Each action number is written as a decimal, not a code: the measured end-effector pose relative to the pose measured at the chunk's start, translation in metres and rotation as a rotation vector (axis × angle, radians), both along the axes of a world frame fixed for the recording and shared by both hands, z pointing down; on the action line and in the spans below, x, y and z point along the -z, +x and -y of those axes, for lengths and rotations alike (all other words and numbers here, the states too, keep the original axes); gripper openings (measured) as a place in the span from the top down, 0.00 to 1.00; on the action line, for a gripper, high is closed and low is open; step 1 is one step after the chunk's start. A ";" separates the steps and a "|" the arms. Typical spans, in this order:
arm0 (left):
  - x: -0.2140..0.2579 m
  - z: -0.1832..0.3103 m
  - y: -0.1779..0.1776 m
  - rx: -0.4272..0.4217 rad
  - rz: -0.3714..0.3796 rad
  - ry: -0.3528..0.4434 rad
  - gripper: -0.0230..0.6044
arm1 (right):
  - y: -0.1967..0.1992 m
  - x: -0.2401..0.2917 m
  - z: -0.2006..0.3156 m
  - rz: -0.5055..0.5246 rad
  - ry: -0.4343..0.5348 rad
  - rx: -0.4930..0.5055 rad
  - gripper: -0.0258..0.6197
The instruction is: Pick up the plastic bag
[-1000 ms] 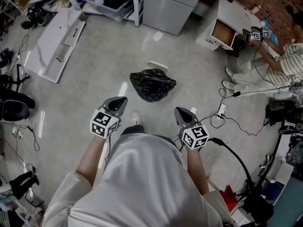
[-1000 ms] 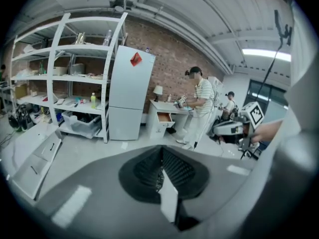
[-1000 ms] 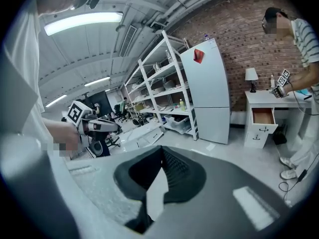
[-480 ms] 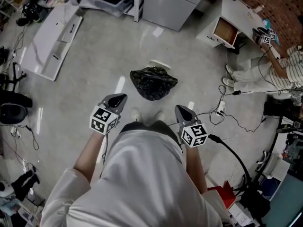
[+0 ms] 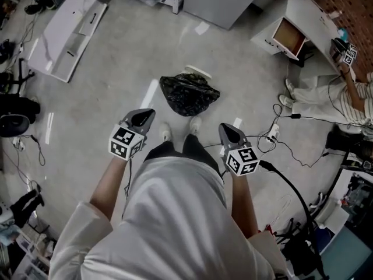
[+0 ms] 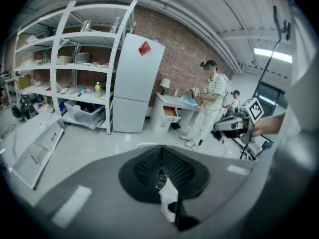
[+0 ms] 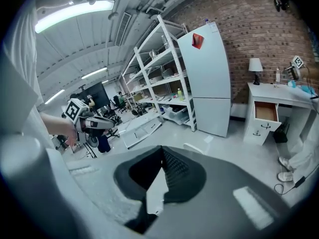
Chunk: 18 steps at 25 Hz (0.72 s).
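Observation:
A crumpled black plastic bag (image 5: pixel 190 94) lies on the grey concrete floor just ahead of the person's feet in the head view. My left gripper (image 5: pixel 142 118) hangs to its lower left, jaws shut and empty. My right gripper (image 5: pixel 228 132) hangs to its lower right, also shut with nothing in it. Both are apart from the bag, well above the floor. In the left gripper view the jaws (image 6: pixel 160 169) meet with no gap, and the bag is hidden behind the gripper body. The right gripper view shows its jaws (image 7: pixel 162 166) pressed together too.
A white round lid (image 5: pixel 196 73) lies just behind the bag. Cables and a power strip (image 5: pixel 271 136) trail at the right. A white panel (image 5: pixel 67 34) lies on the floor at left. A fridge (image 6: pixel 133 82), shelving (image 6: pixel 75 73), a white desk (image 5: pixel 303 25) and a seated person (image 5: pixel 326 95) ring the space.
The person has stepped forward; the bag now lies closer to the feet and to both grippers. Both grippers stay shut and have sunk a little.

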State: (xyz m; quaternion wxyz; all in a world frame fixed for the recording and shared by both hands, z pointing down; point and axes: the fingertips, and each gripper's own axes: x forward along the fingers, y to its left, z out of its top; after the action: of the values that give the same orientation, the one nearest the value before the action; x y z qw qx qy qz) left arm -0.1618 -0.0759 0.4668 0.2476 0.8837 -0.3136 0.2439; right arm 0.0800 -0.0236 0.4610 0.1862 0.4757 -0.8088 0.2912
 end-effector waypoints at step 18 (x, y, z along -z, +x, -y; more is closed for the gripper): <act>-0.075 0.016 0.088 0.074 0.136 -0.093 0.96 | 0.079 -0.101 0.053 0.011 -0.120 0.198 0.92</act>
State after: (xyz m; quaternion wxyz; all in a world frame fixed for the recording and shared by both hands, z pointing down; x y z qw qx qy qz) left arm -0.0739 -0.0922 0.5419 0.2754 0.8404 -0.3506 0.3081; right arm 0.1593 -0.0762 0.5617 0.2377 0.3801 -0.8340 0.3218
